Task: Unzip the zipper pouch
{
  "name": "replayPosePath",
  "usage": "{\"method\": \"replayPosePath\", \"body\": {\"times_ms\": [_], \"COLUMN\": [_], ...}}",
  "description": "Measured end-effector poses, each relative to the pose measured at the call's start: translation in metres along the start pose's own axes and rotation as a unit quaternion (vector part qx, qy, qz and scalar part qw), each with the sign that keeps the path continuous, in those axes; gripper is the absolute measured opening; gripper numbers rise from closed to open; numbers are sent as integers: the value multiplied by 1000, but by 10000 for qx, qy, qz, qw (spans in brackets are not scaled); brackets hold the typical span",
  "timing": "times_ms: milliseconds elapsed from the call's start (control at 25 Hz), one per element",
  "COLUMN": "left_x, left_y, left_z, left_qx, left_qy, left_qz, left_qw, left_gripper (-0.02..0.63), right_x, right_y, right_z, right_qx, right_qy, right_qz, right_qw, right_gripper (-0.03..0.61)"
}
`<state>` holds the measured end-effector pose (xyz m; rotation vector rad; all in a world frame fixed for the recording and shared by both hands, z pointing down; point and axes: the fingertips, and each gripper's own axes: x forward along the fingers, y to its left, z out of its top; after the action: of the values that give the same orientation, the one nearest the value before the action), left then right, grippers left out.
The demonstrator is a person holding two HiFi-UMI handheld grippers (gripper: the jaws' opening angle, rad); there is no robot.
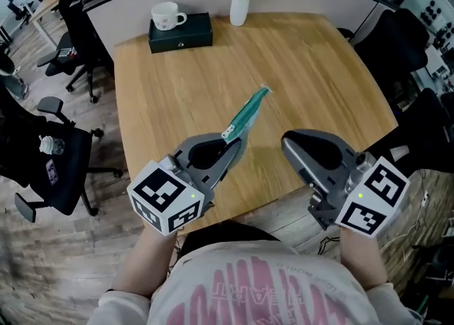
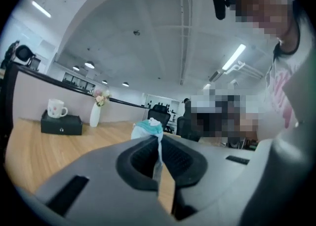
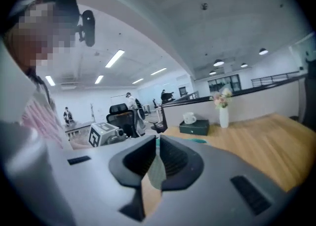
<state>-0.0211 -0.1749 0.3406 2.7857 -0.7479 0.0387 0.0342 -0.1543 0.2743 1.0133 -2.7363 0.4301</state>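
Note:
A slim teal zipper pouch (image 1: 250,111) hangs slanted above the wooden table (image 1: 319,68), its far end pointing up and to the right. My left gripper (image 1: 237,142) is shut on the pouch's near end, by the white tag. In the left gripper view the pouch (image 2: 148,127) rises from between the closed jaws of that gripper (image 2: 159,137) as a thin strip. My right gripper (image 1: 287,140) hovers to the right of the pouch, apart from it. In its own view the right gripper (image 3: 158,139) has its tips together with nothing held.
At the table's far left a black box (image 1: 186,34) carries a white mug (image 1: 167,15). A white vase with flowers (image 1: 240,3) stands beside the box. Black office chairs (image 1: 67,160) stand on the floor to the left, and another chair (image 1: 401,47) is at the right.

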Motion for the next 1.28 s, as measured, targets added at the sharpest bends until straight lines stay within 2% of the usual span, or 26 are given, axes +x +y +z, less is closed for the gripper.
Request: {"method": "replayPosePath", "body": {"times_ms": [120, 200, 320, 520, 760, 1000, 1120, 1160, 1280], "left_x": [-6, -9, -14, -21, -29, -33, -34, -35, -39], "left_y": [-10, -15, -21, -27, -25, -27, -29, -30, -34], "left_z": [14, 20, 24, 26, 30, 33, 35, 36, 38], "left_qx": [449, 610, 749, 1155, 1905, 2038, 2057, 2067, 2095], "left_qy": [136, 140, 132, 215, 297, 289, 250, 221, 164], "left_qz": [108, 172, 191, 249, 491, 563, 541, 528, 468], "left_qw": [9988, 9979, 9969, 9928, 9800, 9770, 9768, 9767, 9765], "left_gripper": [14, 14, 14, 14, 14, 14, 14, 12, 12], "right_x": [24, 39, 56, 69, 72, 73, 71, 70, 65], "right_y": [38, 54, 66, 72, 79, 83, 84, 85, 87], "right_z": [18, 23, 20, 9, 11, 14, 17, 17, 18], "right_qx": [-699, -1065, -1572, -1974, -2038, -2489, -2208, -2086, -1843], "right_qy": [165, 344, 618, 997, 882, 814, 767, 768, 762], "right_qz": [534, 649, 597, 627, 722, 500, 540, 579, 625], "right_qw": [9960, 9916, 9838, 9732, 9724, 9638, 9708, 9733, 9779], "right_gripper": [115, 115, 123, 141, 117, 101, 79, 50, 43]}}
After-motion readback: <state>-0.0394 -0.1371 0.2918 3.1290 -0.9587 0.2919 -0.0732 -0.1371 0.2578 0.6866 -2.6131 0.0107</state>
